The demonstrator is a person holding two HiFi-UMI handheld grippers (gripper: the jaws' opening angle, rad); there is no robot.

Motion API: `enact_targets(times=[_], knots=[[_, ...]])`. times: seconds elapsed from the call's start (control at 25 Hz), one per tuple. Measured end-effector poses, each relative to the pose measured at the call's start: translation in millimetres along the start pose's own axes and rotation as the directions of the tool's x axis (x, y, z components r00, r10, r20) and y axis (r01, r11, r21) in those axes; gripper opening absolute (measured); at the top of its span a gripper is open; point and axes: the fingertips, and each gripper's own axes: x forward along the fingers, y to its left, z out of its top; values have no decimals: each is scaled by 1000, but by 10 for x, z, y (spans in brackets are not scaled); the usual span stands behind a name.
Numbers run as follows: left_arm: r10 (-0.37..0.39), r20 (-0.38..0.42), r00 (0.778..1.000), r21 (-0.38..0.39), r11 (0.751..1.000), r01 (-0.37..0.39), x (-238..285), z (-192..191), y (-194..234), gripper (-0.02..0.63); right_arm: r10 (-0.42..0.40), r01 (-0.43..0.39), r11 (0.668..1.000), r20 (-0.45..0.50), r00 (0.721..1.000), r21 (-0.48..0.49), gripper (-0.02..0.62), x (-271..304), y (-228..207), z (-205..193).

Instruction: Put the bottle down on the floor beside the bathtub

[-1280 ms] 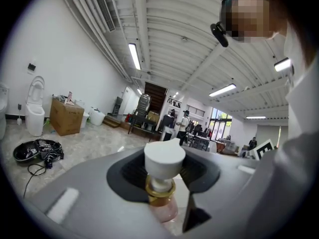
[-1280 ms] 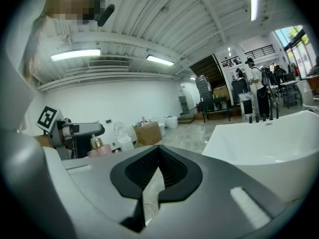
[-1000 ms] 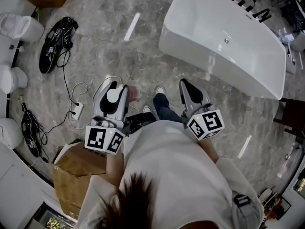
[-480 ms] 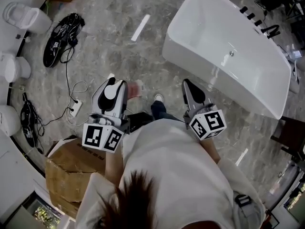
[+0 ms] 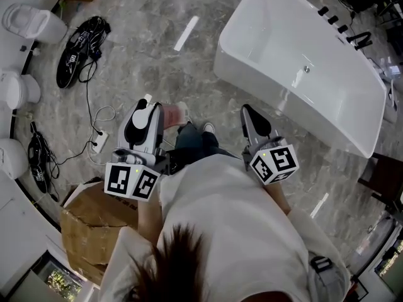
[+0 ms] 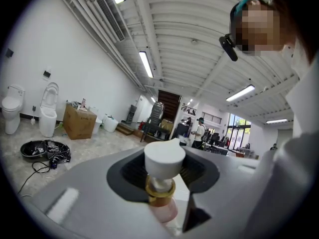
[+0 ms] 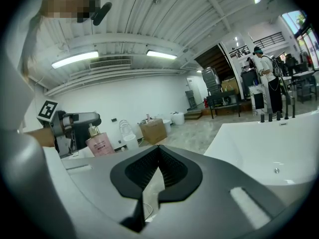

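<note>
In a bright hall with a grey marbled floor (image 5: pixel 138 49), we stand near a white freestanding bathtub (image 5: pixel 277 90). The pink bottle (image 6: pixel 164 158) is up in the air in the left gripper (image 5: pixel 153 110), well apart from the tub. The bottle stands upright, its long axis near vertical, with the white cap on top, a gold collar under it and the pink body below. The left claw is partly closed and clamped on the bottle near the neck. The right gripper (image 5: pixel 249 115) carries nothing, its jaw tips pressed together.

From the head view we see only a pink patch beside the left claw. The left gripper view gives us the cap and collar close up, and the right gripper view shows the bottle side-on, with a label on its body.

Along the left edge we see white toilets (image 5: pixel 28 24), a black tangle of cables (image 5: pixel 79 46), a power strip (image 5: pixel 99 145) and a cardboard box (image 5: pixel 94 222). Strip lights (image 6: pixel 145 63) run along the ribbed ceiling, and people (image 6: pixel 200 131) stand far back.
</note>
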Motion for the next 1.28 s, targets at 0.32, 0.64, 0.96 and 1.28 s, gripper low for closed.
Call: enact_targets(times=[0.32, 0.64, 0.96, 1.28], knots=[[-27, -10, 1000, -36, 999, 26, 341, 71, 115, 199, -55, 55, 998, -7, 998, 18, -2, 177, -220, 77], [-80, -22, 997, -40, 996, 79, 877, 286, 482, 199, -105, 105, 994, -4, 994, 36, -2, 727, -257, 276], [-134, -22, 991, -15, 991, 133, 1350, 576, 960, 199, -140, 139, 989, 22, 990, 43, -2, 1372, -142, 508], [-188, -54, 981, -10, 982, 188, 1645, 665, 1273, 199, -202, 202, 978, 7, 979, 56, -2, 1673, -133, 514]])
